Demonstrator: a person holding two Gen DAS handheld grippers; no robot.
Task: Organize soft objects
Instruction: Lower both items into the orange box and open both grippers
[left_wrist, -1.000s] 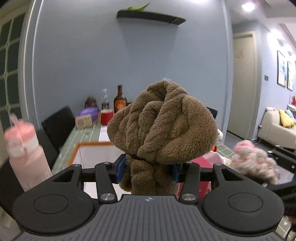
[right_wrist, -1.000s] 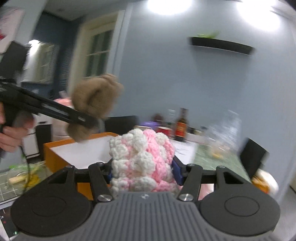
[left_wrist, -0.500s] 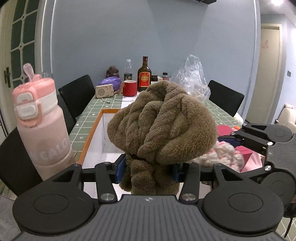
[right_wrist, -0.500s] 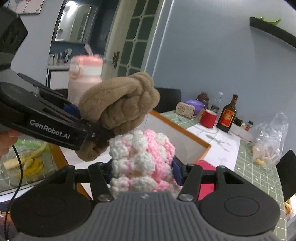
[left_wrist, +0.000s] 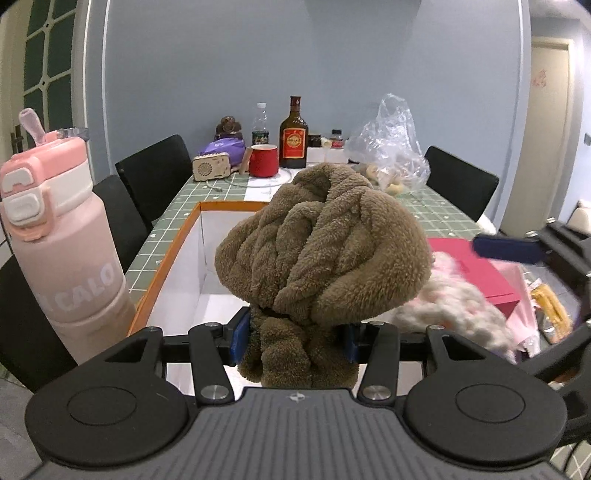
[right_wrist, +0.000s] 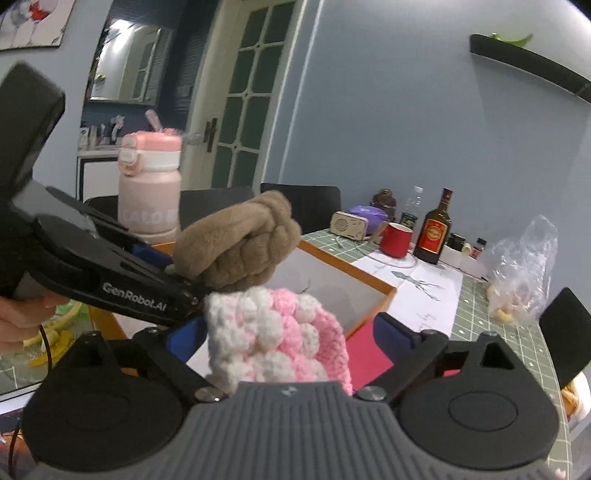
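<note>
My left gripper (left_wrist: 295, 339) is shut on a brown knotted plush ball (left_wrist: 325, 243) and holds it above the near end of a white box with an orange rim (left_wrist: 173, 254). The ball also shows in the right wrist view (right_wrist: 236, 247). My right gripper (right_wrist: 288, 332) has its jaws spread wide; a pink and white crochet piece (right_wrist: 277, 336) sits loose between them, over the box (right_wrist: 369, 291). In the left wrist view the crochet piece (left_wrist: 454, 306) lies just right of the ball, below one blue pad (left_wrist: 506, 249).
A pink water bottle (left_wrist: 55, 236) stands left of the box. A pink-red box (left_wrist: 480, 269) lies right of it. At the table's far end are a red mug (left_wrist: 263, 160), a brown bottle (left_wrist: 293, 136), a small radio (left_wrist: 211, 168) and a plastic bag (left_wrist: 388, 147). Black chairs flank the table.
Both grippers came down from facing the wall to over the box. The right gripper's jaws have opened and let go of the crochet piece. The left still grips the ball.
</note>
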